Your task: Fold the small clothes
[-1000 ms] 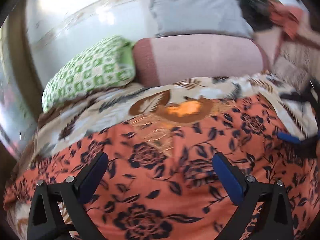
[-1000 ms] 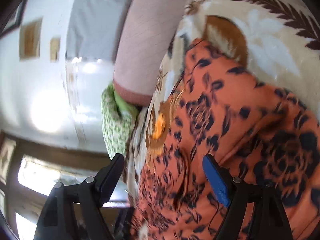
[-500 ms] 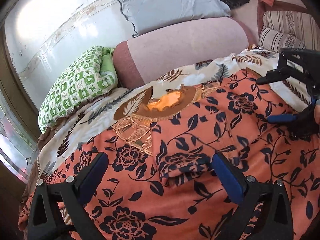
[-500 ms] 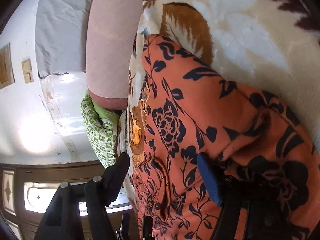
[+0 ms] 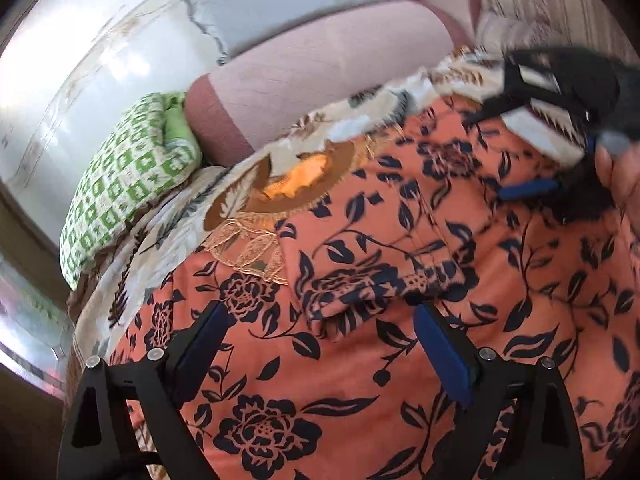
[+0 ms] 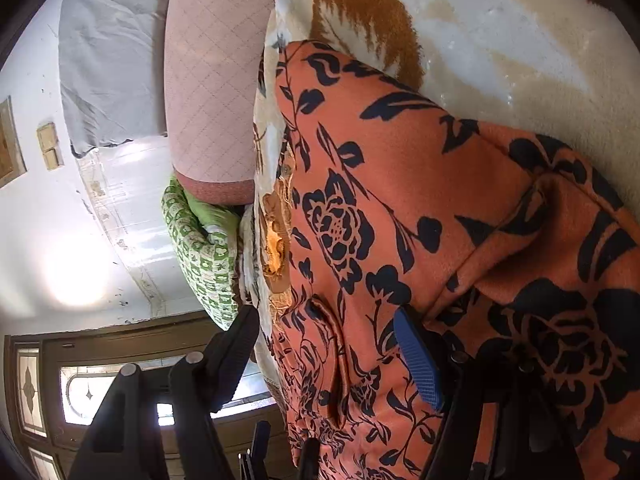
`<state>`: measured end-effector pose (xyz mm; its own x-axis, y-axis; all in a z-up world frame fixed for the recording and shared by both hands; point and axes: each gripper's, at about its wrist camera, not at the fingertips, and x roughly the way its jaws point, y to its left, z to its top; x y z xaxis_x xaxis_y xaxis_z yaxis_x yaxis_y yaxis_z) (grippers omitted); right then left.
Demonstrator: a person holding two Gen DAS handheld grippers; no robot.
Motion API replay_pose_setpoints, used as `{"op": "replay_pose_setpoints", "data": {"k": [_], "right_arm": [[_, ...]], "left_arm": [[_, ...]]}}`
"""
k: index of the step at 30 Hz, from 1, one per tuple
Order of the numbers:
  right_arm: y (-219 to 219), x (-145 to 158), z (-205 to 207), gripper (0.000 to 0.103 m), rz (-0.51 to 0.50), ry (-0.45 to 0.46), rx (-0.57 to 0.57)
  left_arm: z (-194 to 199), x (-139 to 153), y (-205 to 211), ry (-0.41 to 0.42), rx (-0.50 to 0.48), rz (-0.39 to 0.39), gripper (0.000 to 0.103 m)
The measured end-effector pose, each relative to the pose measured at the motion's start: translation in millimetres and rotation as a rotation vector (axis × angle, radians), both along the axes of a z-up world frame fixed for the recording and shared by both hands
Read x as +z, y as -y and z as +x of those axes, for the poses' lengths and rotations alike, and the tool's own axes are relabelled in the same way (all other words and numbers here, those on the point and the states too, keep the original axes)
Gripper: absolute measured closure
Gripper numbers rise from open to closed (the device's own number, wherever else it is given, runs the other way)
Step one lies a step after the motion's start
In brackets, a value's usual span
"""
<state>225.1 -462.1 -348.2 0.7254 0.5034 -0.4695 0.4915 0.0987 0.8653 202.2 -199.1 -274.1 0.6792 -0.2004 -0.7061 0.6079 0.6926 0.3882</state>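
An orange garment with a dark blue flower print (image 5: pixel 400 280) lies spread on a cream leaf-patterned blanket (image 5: pixel 168 236). A sleeve (image 5: pixel 372 280) is folded across its middle. My left gripper (image 5: pixel 320 344) is open and empty just above the garment's near part. My right gripper (image 6: pixel 328 344) is open, tilted sideways low over the garment (image 6: pixel 400 200) near its right edge; one blue pad (image 6: pixel 420 360) lies close to a fold. It shows blurred in the left wrist view (image 5: pixel 560 128).
A green-and-white checked pillow (image 5: pixel 128 176) lies at the left. A pink bolster (image 5: pixel 320 80) and a grey pillow (image 5: pixel 280 4) lie behind the blanket. A wooden door with glass panes (image 6: pixel 60 380) stands past the bed's edge.
The folded sleeve now lies across the garment's middle. My left gripper has drawn nearer over it. My right gripper has rolled onto its side and dropped low at the right edge.
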Motion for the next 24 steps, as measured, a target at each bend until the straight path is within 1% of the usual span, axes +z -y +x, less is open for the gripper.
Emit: {"op": "replay_pose_setpoints", "data": {"k": [1,4,7,9,12,15,16,17,18,19,20,24], "right_arm": [[0.9,-0.5,-1.2,0.03,-0.002,-0.003,-0.001],[1.4,-0.7,-2.9,0.03,-0.003,-0.005,-0.004],[3.4,-2.6,-4.5,0.03,0.016,-0.002,-0.01],[4.0,-3.4,-4.0,0.03,0.022,-0.004,-0.012],[3.3,-2.7,-2.8,0.03,0.007,-0.007,-0.004],[2.0,-0.9,-2.0,0.03,-0.002,-0.01,0.0],[2.3,-1.4,-1.9,0.03,0.001,-0.01,-0.001],[2.3,-1.7,-1.9,0.03,0.004,-0.01,-0.003],[2.4,-1.8,-2.0,0.03,0.005,-0.01,-0.003],[2.4,-1.6,-2.0,0.03,0.004,-0.01,-0.003],[2.3,-1.5,-1.9,0.03,0.002,-0.01,-0.001],[1.3,-1.6,-0.5,0.03,-0.004,-0.013,0.0]], "left_arm": [[1.0,-2.8,5.1,0.006,-0.006,0.021,0.009],[8.4,-9.6,23.0,0.0,-0.021,0.052,0.009],[15.6,-16.7,38.5,0.016,-0.03,0.108,0.009],[20.4,-17.3,44.5,0.028,-0.032,0.123,0.009],[35.1,-6.2,39.6,0.039,0.014,0.07,0.009],[66.3,-0.5,24.1,0.006,0.132,0.023,0.01],[74.9,0.5,18.3,-0.012,0.164,0.006,0.014],[79.1,1.4,13.6,-0.033,0.178,-0.012,0.025],[83.0,2.4,7.4,-0.069,0.187,-0.041,0.03],[84.3,3.6,1.5,-0.103,0.185,-0.074,0.03],[82.3,4.1,-1.9,-0.115,0.176,-0.092,0.03],[64.5,-0.2,2.1,-0.124,0.09,-0.075,0.029]]}}
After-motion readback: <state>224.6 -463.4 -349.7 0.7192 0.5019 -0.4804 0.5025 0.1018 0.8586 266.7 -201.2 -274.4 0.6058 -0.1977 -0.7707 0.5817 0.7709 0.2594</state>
